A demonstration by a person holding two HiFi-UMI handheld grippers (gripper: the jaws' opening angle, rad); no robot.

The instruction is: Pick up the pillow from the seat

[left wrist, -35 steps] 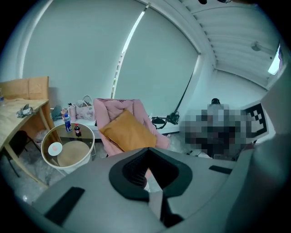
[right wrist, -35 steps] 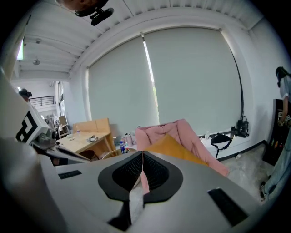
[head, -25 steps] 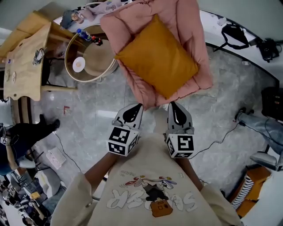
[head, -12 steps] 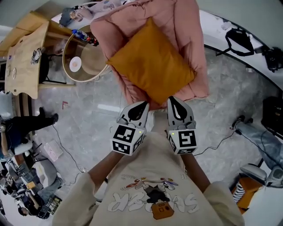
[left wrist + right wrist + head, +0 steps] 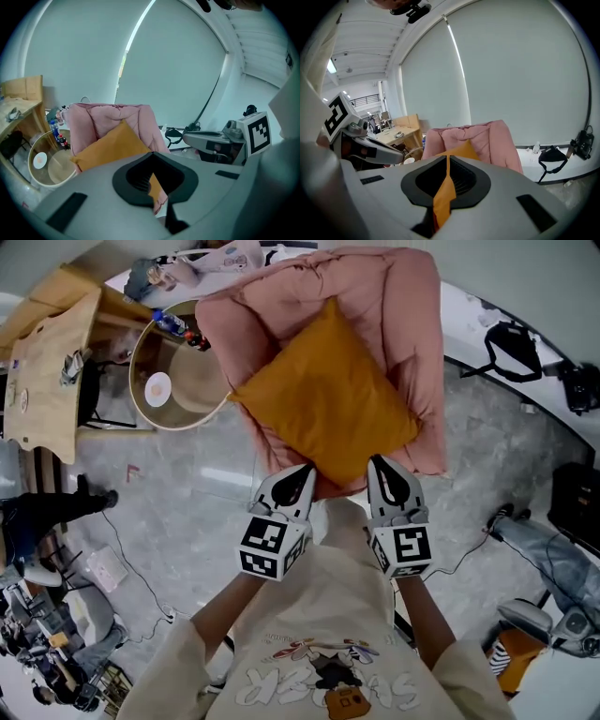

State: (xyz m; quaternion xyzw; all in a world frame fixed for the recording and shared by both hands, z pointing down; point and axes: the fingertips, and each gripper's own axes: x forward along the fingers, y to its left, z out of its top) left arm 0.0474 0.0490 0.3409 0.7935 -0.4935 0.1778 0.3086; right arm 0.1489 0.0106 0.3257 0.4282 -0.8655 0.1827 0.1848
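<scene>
The mustard-orange pillow [image 5: 328,399] lies on the pink padded seat [image 5: 417,324], its back against the quilted backrest and one corner turned toward the person, so that from the head view it reads as a diamond. The left tongs [image 5: 300,472] and the right tongs [image 5: 380,467] are held side by side, near each other, in front of the person's chest, both pointing forward and somewhat down at the front edge of the seat. Their tips sit either side of the pillow's near corner, and whether either tip touches the fabric cannot be told. Both tongs are pressed together and grip nothing. In the left gripper view only a narrow slit stays between the jaws, and through it and the dark cut-out a strip of the pillow and the pink seat edge shows beyond. In the right gripper view the jaws meet along a thin line, with orange visible through the gap. A marker cube [image 5: 272,547] rides on the back of each one, close to the person's pale sweatshirt [image 5: 319,634]. Left of the seat stands a round table [image 5: 192,413] with bottles [image 5: 178,324] at its rim, and beyond that a wooden tabletop [image 5: 42,371]. A black bag [image 5: 511,334] lies to the right, over the grey marbled floor [image 5: 187,484].
</scene>
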